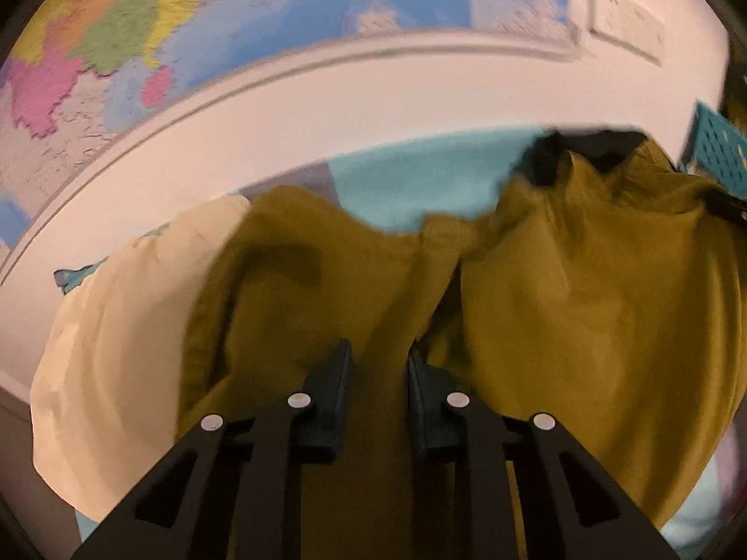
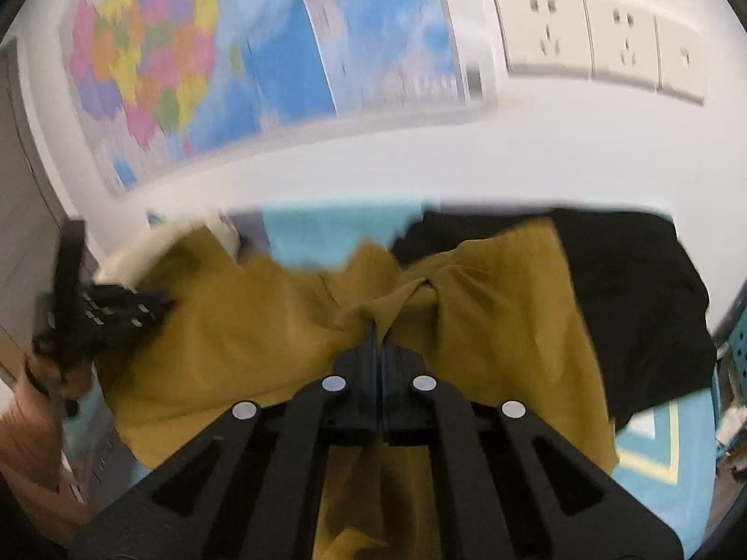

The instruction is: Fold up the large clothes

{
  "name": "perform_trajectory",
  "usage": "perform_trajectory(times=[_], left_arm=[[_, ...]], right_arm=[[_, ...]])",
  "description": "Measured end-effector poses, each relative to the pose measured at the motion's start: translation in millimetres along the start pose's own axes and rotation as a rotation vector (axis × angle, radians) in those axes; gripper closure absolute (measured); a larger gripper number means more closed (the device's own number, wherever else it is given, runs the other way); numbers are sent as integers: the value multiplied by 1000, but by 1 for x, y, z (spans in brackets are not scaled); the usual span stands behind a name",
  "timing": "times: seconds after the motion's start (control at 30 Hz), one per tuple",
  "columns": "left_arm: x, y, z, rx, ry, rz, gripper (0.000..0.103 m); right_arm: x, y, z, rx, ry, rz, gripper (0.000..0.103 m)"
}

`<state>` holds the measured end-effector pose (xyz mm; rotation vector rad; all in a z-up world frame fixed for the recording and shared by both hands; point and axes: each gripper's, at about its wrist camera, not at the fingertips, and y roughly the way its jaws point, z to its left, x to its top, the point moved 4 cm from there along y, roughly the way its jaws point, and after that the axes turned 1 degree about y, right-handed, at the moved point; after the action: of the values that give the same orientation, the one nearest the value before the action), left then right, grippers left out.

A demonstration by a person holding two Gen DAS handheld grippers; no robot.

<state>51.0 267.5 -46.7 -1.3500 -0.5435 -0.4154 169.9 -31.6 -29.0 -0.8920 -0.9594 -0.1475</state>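
Note:
A large mustard-yellow garment hangs bunched in front of both cameras; it also shows in the right wrist view. My left gripper has its jaws a little apart with a fold of the garment between them. My right gripper is shut on a twisted bunch of the garment. The left gripper, held by a hand, shows at the left of the right wrist view, against the garment's edge. Both views are blurred.
A cream cloth lies at the left and a black garment at the right, on a light blue surface. A teal perforated basket stands at the far right. A wall map and wall sockets are behind.

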Motion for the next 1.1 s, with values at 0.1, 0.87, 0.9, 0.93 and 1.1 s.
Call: perform_trajectory(times=[0.1,0.87,0.9,0.93,1.1], left_arm=[[5,10,10,-7,-63,19,79],[-131,-58,75,-240,-257,-99,14],[-133,-50,69,-269,-260,-87,14],[-134,-45,64,-293,-268,-84,14],[-130,-33,33,-321,-267,-57,65]], right_arm=[[-5,28,0,-36,-21,65,102],[-149,-57,-76,76,315,88,14],[-150,-51,-73,75,298,86,14],[-151,-50,-70,82,288,71,15],[-142,-59,-64,125,301,10,75]])
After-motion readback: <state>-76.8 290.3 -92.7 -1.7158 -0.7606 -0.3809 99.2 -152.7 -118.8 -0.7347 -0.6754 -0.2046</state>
